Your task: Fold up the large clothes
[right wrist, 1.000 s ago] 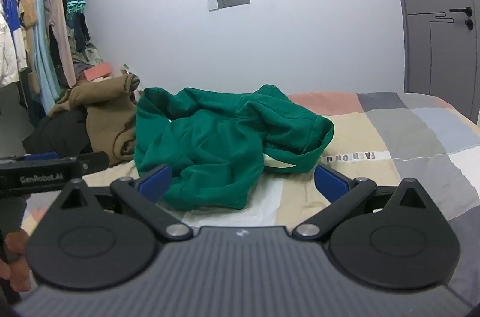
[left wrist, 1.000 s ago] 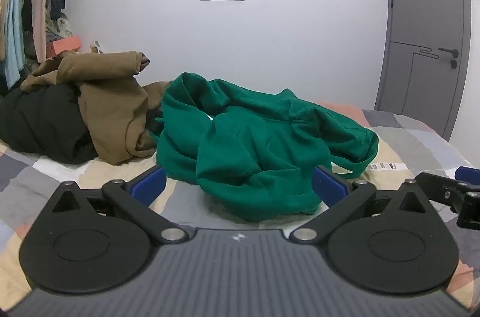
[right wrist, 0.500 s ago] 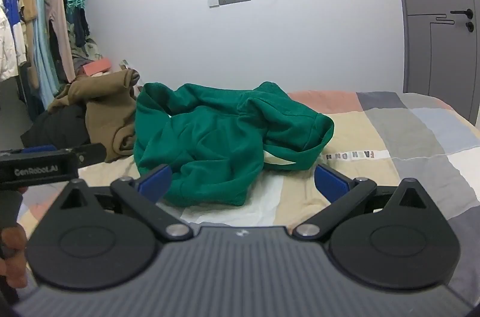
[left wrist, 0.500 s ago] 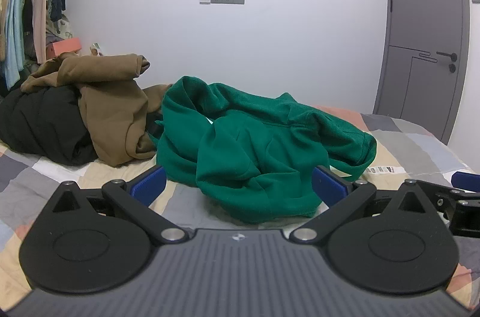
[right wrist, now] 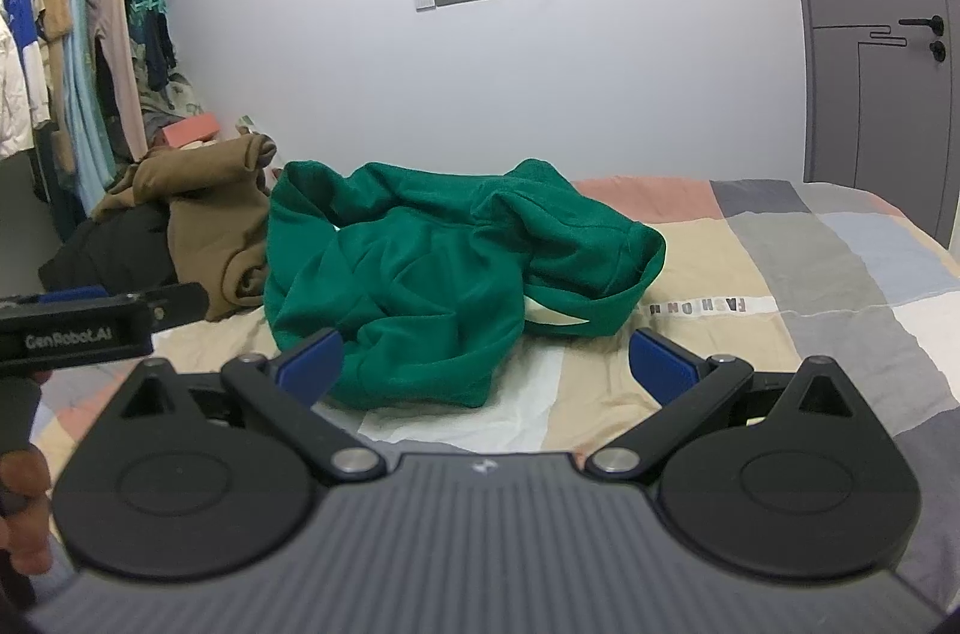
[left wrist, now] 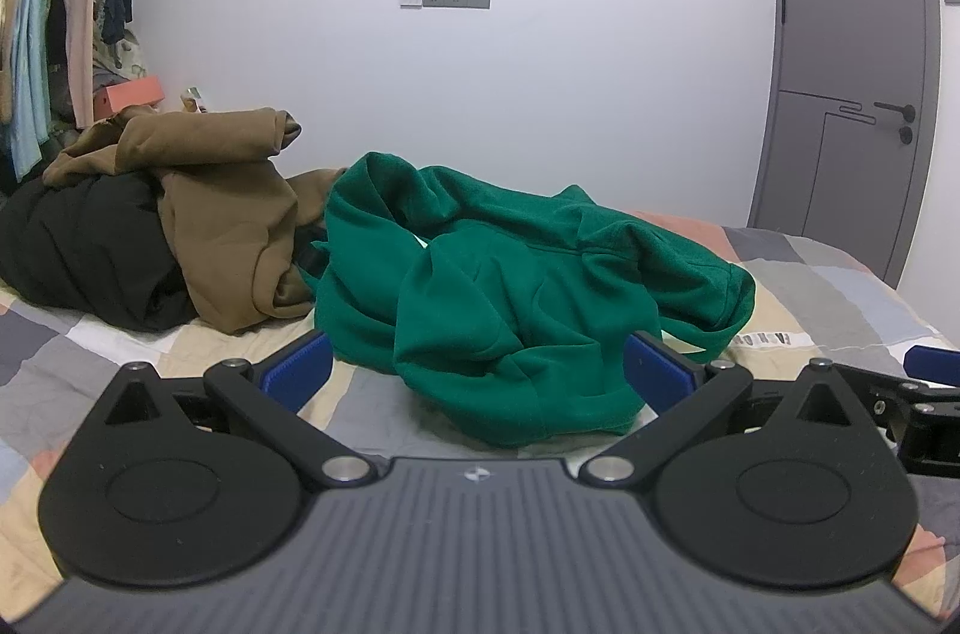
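Observation:
A crumpled green hoodie (left wrist: 510, 286) (right wrist: 432, 274) lies in a heap in the middle of the patchwork bed cover (left wrist: 828, 286) (right wrist: 810, 274). My left gripper (left wrist: 477, 370) stands open just short of the heap's near edge, its blue pads (left wrist: 297, 370) wide apart with nothing between them. My right gripper (right wrist: 486, 358) is open too, facing the hoodie's near hem from slightly further right. In the right wrist view the left gripper's body (right wrist: 78, 328) shows at the left edge, with a hand (right wrist: 21, 484) below it.
A brown garment (left wrist: 222, 202) (right wrist: 198, 208) and a black one (left wrist: 84, 244) (right wrist: 102, 256) are piled left of the hoodie. Clothes hang on a rack (right wrist: 78, 52) at far left. A grey door (left wrist: 852, 82) stands at right, behind the bed's bare right half.
Both grippers have edged slightly closer to the green hoodie and tilted a little; both stay open. The hoodie has not moved.

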The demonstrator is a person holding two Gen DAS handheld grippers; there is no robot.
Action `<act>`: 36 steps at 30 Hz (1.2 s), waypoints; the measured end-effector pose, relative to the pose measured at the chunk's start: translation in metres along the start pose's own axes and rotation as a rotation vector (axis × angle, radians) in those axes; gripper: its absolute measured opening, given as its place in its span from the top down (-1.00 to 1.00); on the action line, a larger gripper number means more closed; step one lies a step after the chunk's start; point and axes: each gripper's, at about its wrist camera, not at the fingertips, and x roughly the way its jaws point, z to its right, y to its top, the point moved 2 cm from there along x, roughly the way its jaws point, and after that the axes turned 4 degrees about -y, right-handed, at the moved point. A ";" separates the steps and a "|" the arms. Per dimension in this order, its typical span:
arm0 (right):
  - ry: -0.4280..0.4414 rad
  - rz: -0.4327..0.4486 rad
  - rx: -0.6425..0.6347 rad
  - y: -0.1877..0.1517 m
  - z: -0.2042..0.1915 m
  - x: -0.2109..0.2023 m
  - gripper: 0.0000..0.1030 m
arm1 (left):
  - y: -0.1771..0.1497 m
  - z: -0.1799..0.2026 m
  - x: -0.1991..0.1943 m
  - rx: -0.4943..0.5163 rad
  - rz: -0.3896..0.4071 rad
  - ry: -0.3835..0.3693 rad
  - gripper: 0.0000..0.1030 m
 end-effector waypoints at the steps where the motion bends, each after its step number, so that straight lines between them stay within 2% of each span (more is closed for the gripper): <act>1: -0.001 -0.001 0.000 0.000 -0.001 0.000 -1.00 | 0.000 0.000 0.000 0.000 0.000 0.000 -1.00; 36: -0.011 -0.019 -0.005 -0.001 -0.001 -0.001 -1.00 | 0.001 -0.006 0.001 -0.016 -0.004 0.008 -1.00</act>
